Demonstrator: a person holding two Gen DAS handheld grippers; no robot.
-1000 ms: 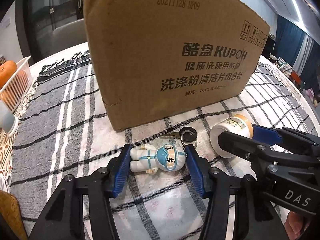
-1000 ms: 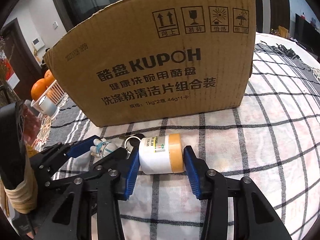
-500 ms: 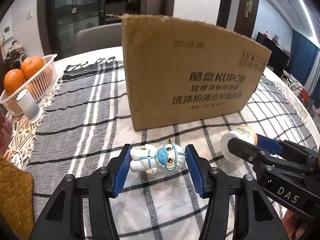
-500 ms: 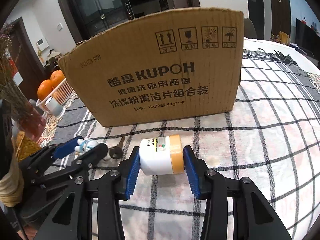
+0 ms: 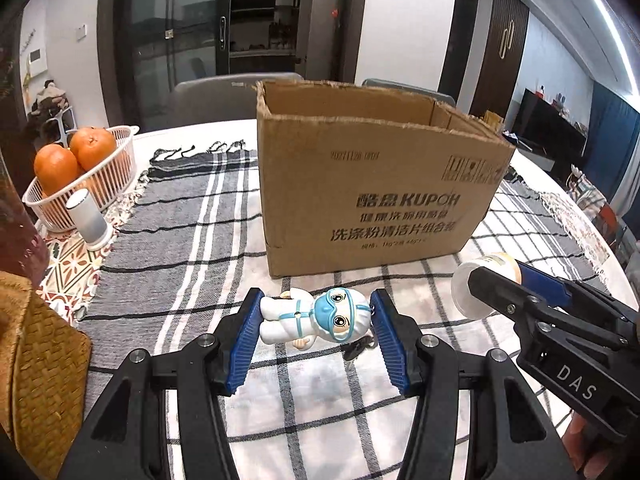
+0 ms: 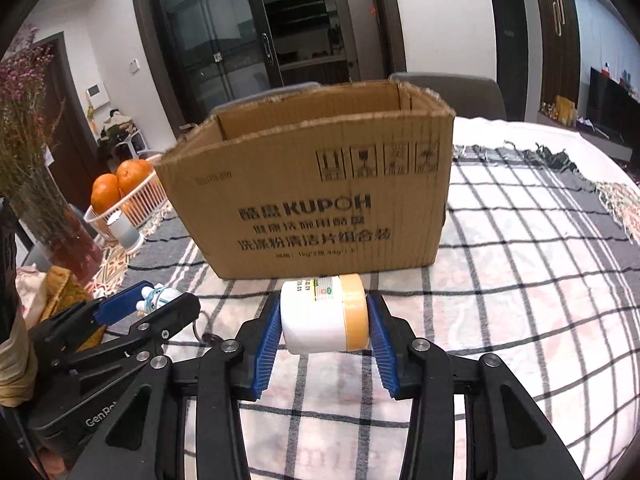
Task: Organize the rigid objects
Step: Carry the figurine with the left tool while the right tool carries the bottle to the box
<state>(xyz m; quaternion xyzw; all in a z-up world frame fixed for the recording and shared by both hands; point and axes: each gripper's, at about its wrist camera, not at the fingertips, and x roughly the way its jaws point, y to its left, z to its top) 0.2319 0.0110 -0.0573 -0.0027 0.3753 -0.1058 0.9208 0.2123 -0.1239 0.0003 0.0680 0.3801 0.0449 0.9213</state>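
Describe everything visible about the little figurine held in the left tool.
The figurine is a small glossy doll, plastic by the look, in a white protective suit with light blue trim, a blue hood-like face covering, big cartoon eyes and a mask. It lies sideways, head toward the right, feet toward the left, clamped between the ribbed blue pads of the left tool and lifted above the checked cloth. A key ring with a dark key hangs below its head. The cardboard box stands open-topped just beyond it.

I'm seeing my blue pads (image 5: pixel 240 340), a white-and-blue figurine (image 5: pixel 316 318), a white, orange-capped jar (image 6: pixel 325 314), a brown box (image 6: pixel 316 200), a black-checked cloth (image 6: pixel 520 280).
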